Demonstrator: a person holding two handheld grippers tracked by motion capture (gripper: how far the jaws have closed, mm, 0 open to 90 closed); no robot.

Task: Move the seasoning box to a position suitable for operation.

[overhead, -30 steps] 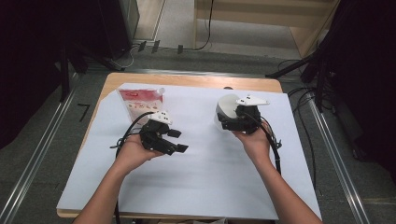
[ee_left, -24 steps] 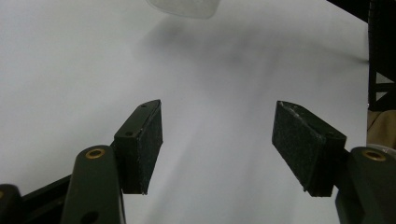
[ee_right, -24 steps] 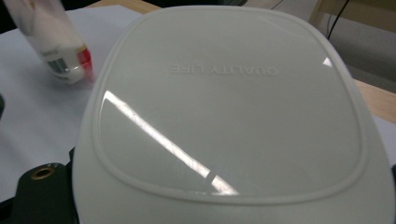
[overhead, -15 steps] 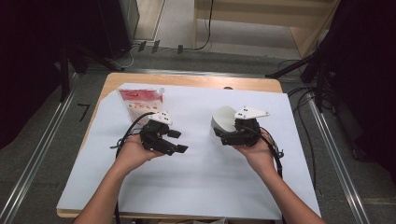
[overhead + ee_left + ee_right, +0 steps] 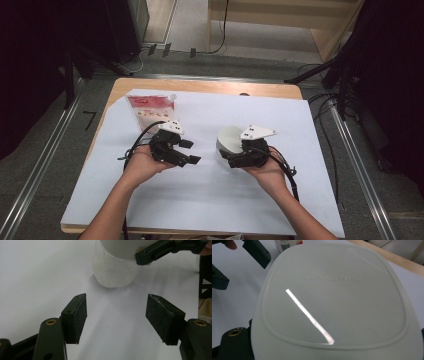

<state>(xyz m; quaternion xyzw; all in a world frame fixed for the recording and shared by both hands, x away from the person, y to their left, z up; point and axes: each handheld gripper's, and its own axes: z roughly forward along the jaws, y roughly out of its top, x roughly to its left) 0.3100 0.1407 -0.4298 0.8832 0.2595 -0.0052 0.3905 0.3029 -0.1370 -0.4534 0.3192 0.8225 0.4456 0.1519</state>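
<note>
Right gripper [image 5: 239, 156] holds white container [image 5: 228, 141]; left gripper [image 5: 186, 151] jaws apart

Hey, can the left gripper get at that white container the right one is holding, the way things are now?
Probably yes. The left gripper is open with nothing between its jaws, and only bare white sheet lies between it and the white container, which the right gripper holds nearby.

White lidded container [image 5: 228, 141], rounded-square, lid embossed with lettering, gripped between right fingers [image 5: 235, 161], close above surface [image 5: 210, 200].
</note>
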